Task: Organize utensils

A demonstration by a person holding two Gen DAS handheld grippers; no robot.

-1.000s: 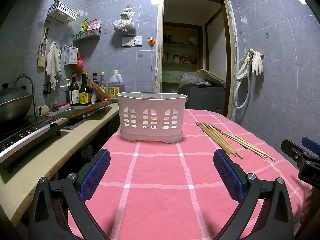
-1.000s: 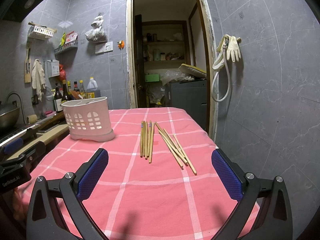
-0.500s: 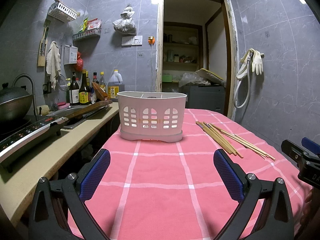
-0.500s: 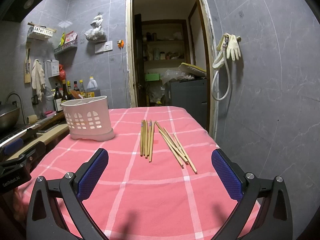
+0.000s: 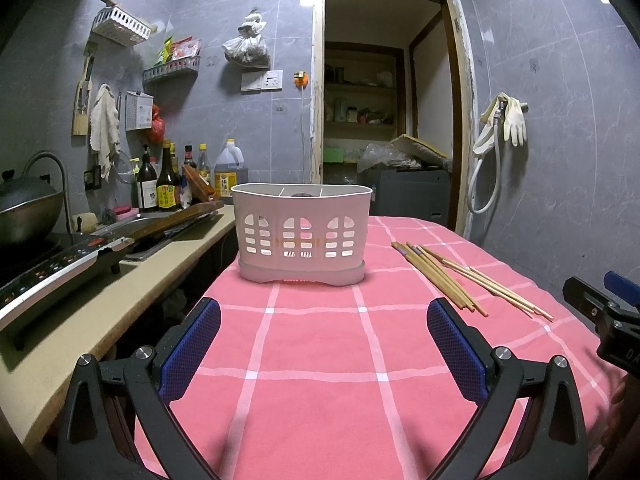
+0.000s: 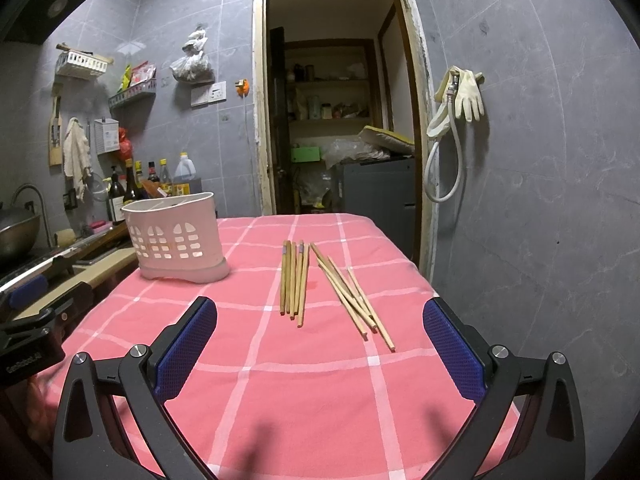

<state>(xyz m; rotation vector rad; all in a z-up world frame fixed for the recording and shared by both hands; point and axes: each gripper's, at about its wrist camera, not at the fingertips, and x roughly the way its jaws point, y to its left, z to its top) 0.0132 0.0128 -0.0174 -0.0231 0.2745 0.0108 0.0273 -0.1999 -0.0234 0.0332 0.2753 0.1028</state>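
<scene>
1. Straight ahead of your left tool (image 5: 324, 344), on the desk (image 5: 320, 400) with its pink checked cloth, stands the white utensil caddy (image 5: 302, 236), upright, its slotted side facing you.
2. Your left tool is spread wide, with its blue pads (image 5: 192, 350) far apart and only cloth between them; it has hold of nothing.
3. Your right tool (image 6: 320, 344) is spread just as wide, its blue pads (image 6: 454, 350) well apart above the cloth, and it grips nothing either.
4. From the right wrist view, two loose groups of wooden chopsticks lie flat on the cloth beyond the tool.
5. One group, the straight bundle (image 6: 294, 280), lies nearly parallel, running away from you, roughly in line with the middle of your right tool.
6. Just to its right lies the crossed bundle (image 6: 350, 296), its sticks overlapping and angled so the near tips point toward your right pad.
7. Both bundles lie apart from the caddy, which stands to their left near the desk's left edge in the right wrist view.
8. From the left wrist view, the chopsticks lie to the right of the caddy, and your right tool shows at the frame's right edge.
9. Left of the desk runs a beige kitchen counter (image 5: 80, 312) carrying an induction cooker (image 5: 52, 272), a wok (image 5: 28, 212) and bottles (image 5: 168, 184) against the grey tiled wall.
10. An open doorway (image 6: 340, 120) lies beyond the desk's far end.
</scene>
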